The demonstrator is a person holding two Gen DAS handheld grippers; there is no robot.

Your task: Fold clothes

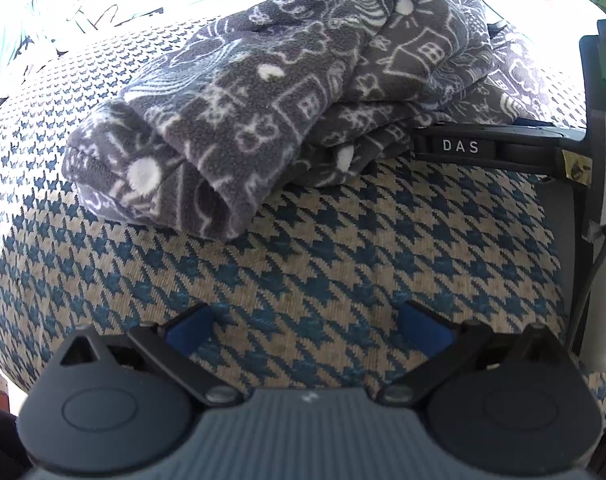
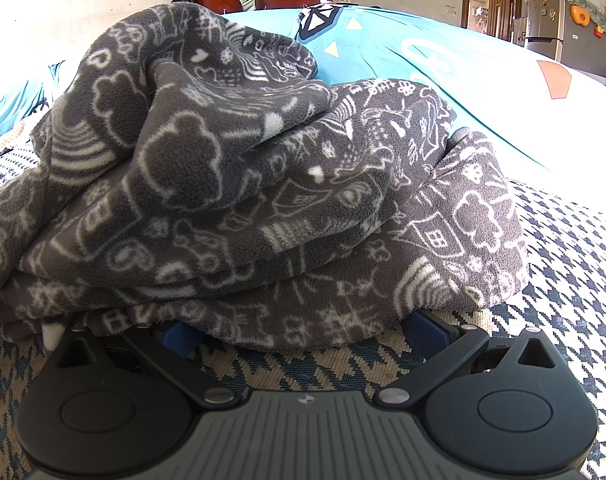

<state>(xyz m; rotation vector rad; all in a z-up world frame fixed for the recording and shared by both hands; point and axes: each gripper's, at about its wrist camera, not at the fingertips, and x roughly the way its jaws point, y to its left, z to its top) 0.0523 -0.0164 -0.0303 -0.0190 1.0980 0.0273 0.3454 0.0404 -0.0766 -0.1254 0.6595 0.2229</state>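
**Fleece bundled on houndstooth cover**

Houndstooth cover [image 1: 323, 264] carries a grey patterned fleece [image 1: 263, 92], folded in a thick bundle. Left gripper [image 1: 307, 322] hovers just short of it, fingers [image 1: 189, 326] spread wide, holding nothing. Right gripper [image 2: 303, 330] sits at the fleece's edge, fingers wide apart, the cloth draped over their tips.

The fleece garment [image 1: 263, 92] is showing dark grey with white drawings of houses, clouds and dots. The cloth [image 1: 323, 248] under it is showing a blue and cream zigzag check. The sheet [image 2: 443, 60] behind is looking bright turquoise with orange and white shapes. The gripper pads [image 1: 425, 324] are looking blue.
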